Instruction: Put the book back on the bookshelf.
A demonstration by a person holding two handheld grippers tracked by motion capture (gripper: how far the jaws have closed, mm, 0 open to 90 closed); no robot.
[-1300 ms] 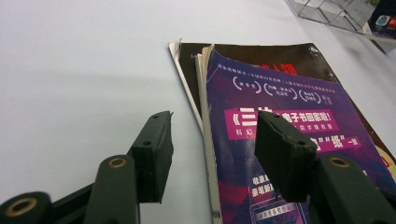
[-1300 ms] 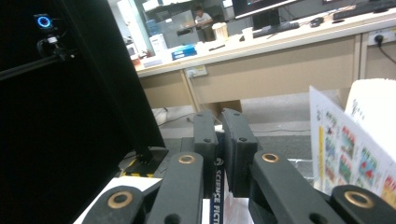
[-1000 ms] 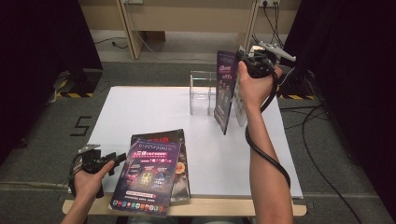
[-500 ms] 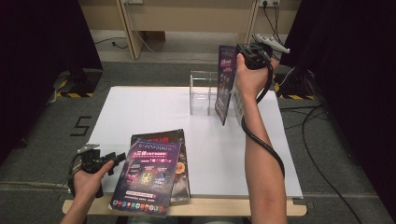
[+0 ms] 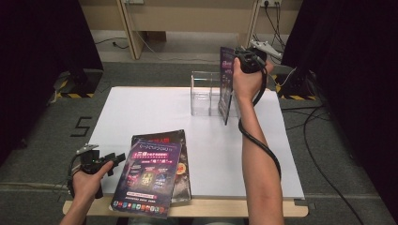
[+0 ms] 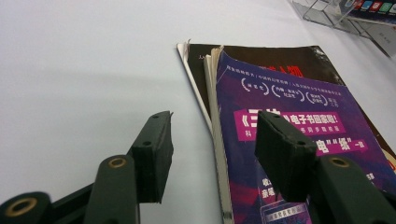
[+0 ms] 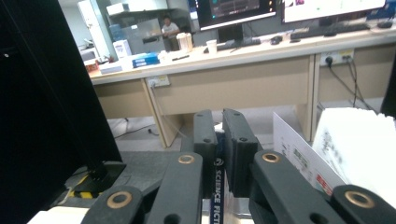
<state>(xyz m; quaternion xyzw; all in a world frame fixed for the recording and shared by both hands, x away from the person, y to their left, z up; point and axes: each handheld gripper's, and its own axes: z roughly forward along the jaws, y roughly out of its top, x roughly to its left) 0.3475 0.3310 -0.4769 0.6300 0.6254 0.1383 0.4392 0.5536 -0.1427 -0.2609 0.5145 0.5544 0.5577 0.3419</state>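
The right gripper (image 5: 234, 58), upper right, pinches a magazine (image 5: 226, 84) upright above the clear holder (image 5: 205, 93); lower it straight into a slot. The left gripper (image 5: 117, 158), lower left, waits open beside the stacked magazines (image 5: 152, 173).

— What is being carried by the table (image 5: 155, 110)?

— A white sheet is being spread over most of it, with a strip of bare wood being left showing along the near edge. A stack of magazines (image 5: 157, 168) is being borne at the near left, the top one being laid slightly askew and being let overhang the near edge.

— And farther back?

— A clear plastic holder (image 5: 206, 93) is being stood upright near the far edge, well apart from the stack.
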